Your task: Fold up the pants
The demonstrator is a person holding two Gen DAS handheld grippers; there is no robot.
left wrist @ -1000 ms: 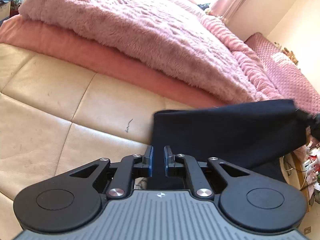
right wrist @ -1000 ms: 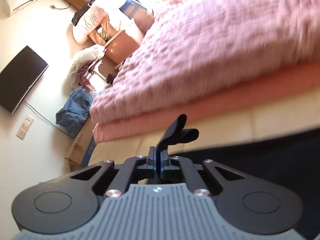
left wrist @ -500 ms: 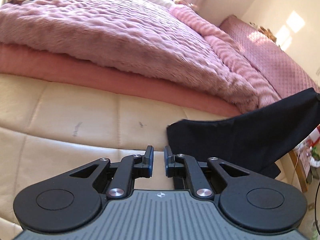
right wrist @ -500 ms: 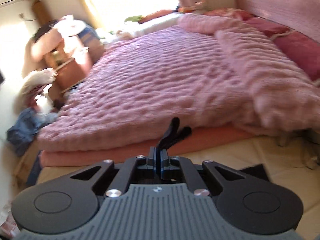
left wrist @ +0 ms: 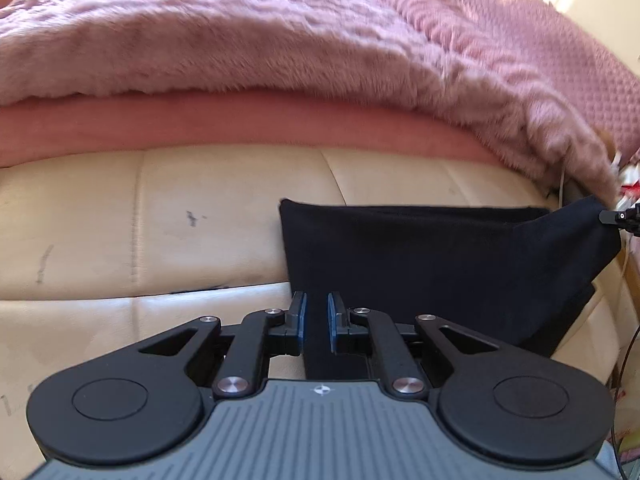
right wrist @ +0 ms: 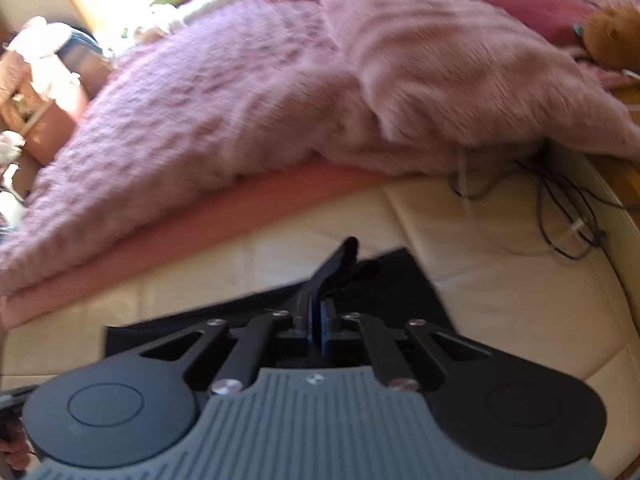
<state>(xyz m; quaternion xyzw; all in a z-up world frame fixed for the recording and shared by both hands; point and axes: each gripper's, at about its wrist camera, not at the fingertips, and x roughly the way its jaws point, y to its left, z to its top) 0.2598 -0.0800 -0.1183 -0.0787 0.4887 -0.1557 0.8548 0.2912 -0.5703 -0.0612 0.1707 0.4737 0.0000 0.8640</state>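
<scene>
On smooth cream leather (left wrist: 224, 208), soft dark pants (left wrist: 420, 256).

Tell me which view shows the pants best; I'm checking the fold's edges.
The left wrist view: the dark pants spread across the cream cushion, top and left edges clear. The right wrist view shows only blurred parts behind the right gripper.

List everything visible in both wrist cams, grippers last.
pants: 1, black, partly folded on the cream surface, edges held in both grippers
cream padded surface: 1, beige, under the pants
fluffy blanket: 1, pink, on the bed behind
sheet: 1, salmon, under the blanket
cables: several, dark, far right corner of the surface
left gripper: black, blue pads, narrow gap with pants fabric between
right gripper: black, shut on pants fabric
</scene>
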